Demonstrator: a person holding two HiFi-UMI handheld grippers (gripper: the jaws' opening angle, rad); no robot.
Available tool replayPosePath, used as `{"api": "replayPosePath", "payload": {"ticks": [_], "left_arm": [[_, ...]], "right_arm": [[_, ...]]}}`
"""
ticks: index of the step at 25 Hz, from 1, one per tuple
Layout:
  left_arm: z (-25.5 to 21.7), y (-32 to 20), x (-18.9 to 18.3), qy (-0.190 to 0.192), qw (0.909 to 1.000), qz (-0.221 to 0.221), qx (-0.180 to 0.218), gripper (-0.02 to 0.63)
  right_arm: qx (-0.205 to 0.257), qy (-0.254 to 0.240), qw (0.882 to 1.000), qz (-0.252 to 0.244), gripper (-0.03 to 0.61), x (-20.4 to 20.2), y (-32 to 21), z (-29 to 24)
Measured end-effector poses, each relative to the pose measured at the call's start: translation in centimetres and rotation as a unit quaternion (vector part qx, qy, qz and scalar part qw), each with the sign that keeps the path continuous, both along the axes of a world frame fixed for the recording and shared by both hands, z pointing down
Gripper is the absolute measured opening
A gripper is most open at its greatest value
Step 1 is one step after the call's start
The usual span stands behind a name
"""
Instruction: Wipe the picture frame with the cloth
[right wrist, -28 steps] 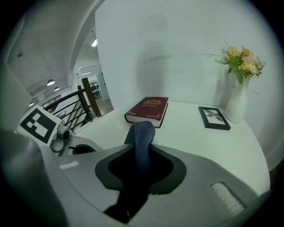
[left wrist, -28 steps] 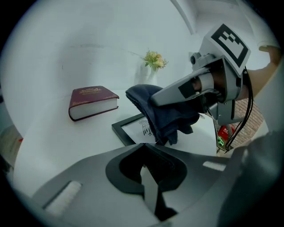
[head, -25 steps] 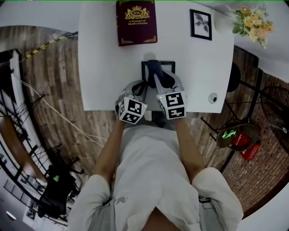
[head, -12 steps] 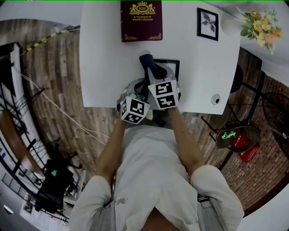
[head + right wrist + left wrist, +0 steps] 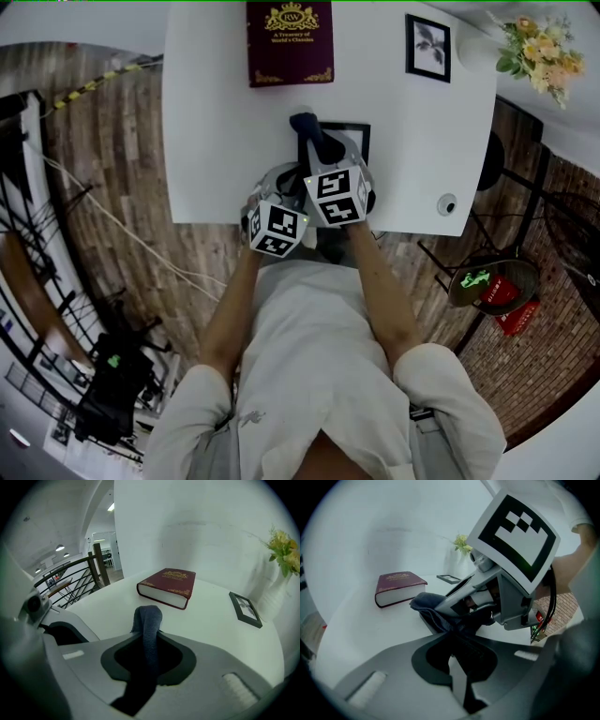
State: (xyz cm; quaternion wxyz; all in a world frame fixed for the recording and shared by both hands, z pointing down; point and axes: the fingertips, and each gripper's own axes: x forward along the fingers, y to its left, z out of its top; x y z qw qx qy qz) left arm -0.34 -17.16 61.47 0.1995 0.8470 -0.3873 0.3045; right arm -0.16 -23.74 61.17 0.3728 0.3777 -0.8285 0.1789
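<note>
- White table (image 5: 216, 141) stood over a wood-plank floor (image 5: 112, 197); the person stood at its near edge with both grippers over the middle of that edge.
- Burgundy book (image 5: 290, 42) lay flat at the far edge, left of centre, well apart from the work.
- Left gripper (image 5: 455, 658) reached in low from the near edge. Its jaws were drawn close together on a dark edge that appeared to be the near left side of the picture frame (image 5: 352, 136).
- Picture frame lay flat on the table just ahead of both grippers, partly covered by them.
- Dark blue cloth (image 5: 309, 131) stood up in a fold over the left part of the frame, its far end resting near the frame's far left corner.
- Right gripper (image 5: 146, 644) had its jaws clamped on the cloth, which ran up between them and bent over forward.
- Second, smaller frame (image 5: 427, 48) lay at the far right, near the flowers (image 5: 530, 47) at the corner.
- Small round object (image 5: 446, 203) sat near the near right corner; its nature could not be determined.
</note>
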Motion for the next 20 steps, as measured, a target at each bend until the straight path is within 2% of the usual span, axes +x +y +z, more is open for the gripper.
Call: {"api": "replayPosePath", "payload": {"ticks": [16, 20], "left_arm": [[0.1, 0.1, -0.1, 0.001, 1.0000, 0.006, -0.001, 0.020], [0.1, 0.1, -0.1, 0.001, 1.0000, 0.007, 0.000, 0.020]], "right_arm": [[0.015, 0.029, 0.998, 0.050, 0.067, 5.8, -0.1, 0.2], [0.004, 0.042, 0.997, 0.060, 0.067, 7.1, 0.4, 0.6]]}}
